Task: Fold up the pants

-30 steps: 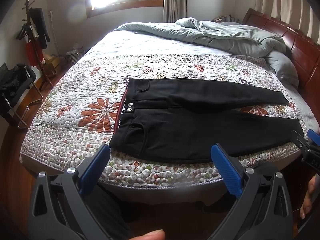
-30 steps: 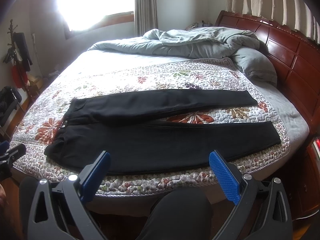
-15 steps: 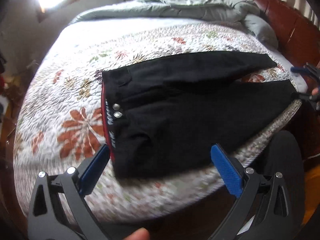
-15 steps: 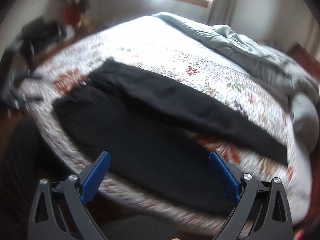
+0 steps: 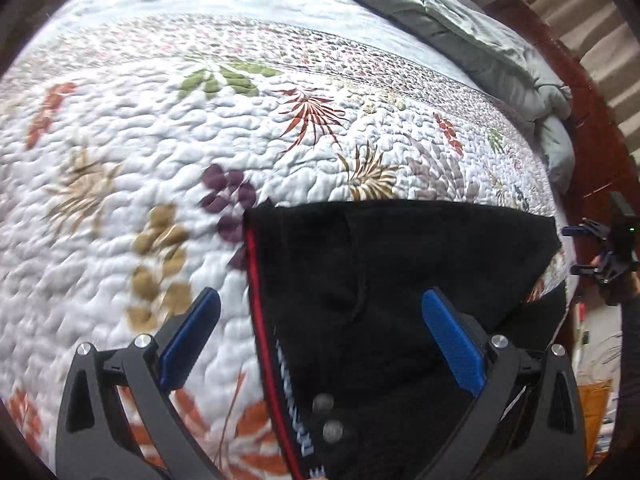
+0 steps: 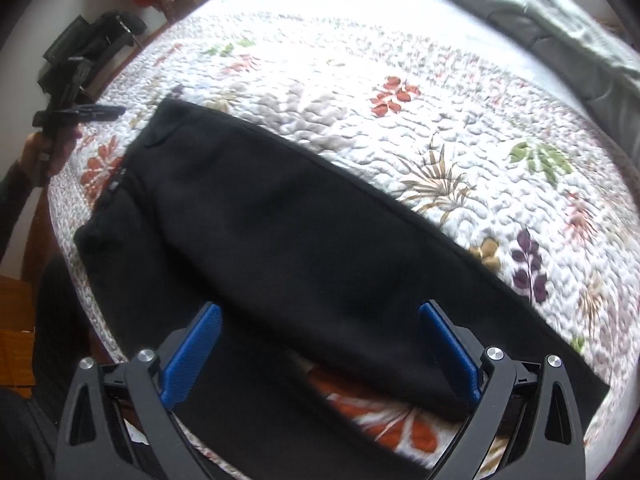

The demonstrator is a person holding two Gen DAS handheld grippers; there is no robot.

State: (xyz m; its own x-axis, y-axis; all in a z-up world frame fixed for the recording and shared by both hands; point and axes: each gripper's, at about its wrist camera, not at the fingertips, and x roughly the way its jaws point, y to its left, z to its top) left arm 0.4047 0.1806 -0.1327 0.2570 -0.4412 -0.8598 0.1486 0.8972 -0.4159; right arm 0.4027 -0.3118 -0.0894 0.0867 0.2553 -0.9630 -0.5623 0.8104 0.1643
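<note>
Pants (image 6: 304, 240) flat on quilt (image 5: 160, 128), legs apart, unfolded; no fold made, whole task left.
Left gripper (image 5: 320, 344) wide open, empty, over waistband (image 5: 260, 320), far corner at 12 o'clock.
Right gripper (image 6: 320, 344) wide open, empty, above far leg; hem toward 4 o'clock.
Judgement: reach stage, grasp next.

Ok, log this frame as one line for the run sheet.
step: approach | left gripper: open over waistband end | right gripper: open over far leg | pants: flat on quilt, legs apart, unfolded
</note>
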